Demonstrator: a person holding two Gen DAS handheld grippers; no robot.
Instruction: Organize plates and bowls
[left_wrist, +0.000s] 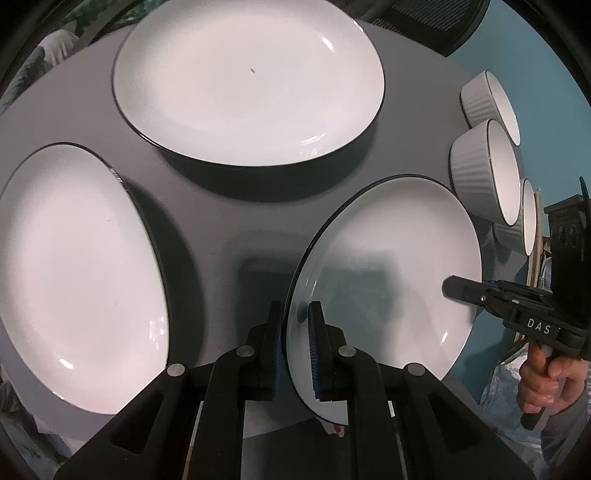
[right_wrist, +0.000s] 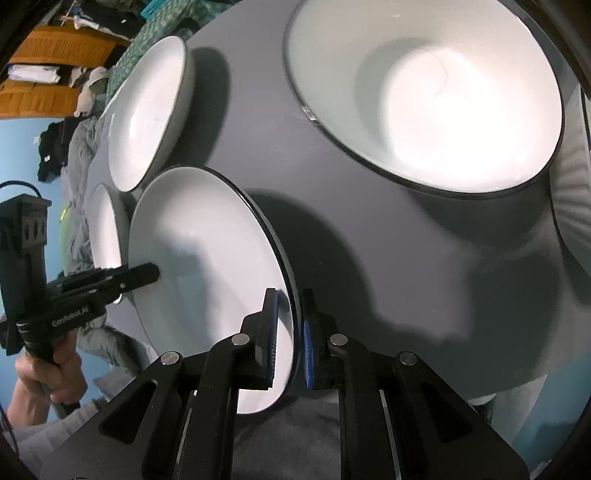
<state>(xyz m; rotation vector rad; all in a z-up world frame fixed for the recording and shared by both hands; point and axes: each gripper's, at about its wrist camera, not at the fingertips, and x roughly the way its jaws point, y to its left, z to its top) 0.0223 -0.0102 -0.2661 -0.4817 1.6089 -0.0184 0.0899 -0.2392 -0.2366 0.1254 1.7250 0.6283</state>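
Both grippers pointed steeply down at the grey table (left_wrist: 207, 221). The left gripper (left_wrist: 295, 347) was clamped on one rim of a white plate (left_wrist: 388, 266) near the table's front edge, one blue pad on each face. The right gripper (right_wrist: 290, 332) pinched the opposite rim the same way. A hand (left_wrist: 546, 380) gripped the right handle low beside the table. The plate seemed tilted, perhaps lifted. Two other plates and ribbed bowls (left_wrist: 476, 170) lay farther back.
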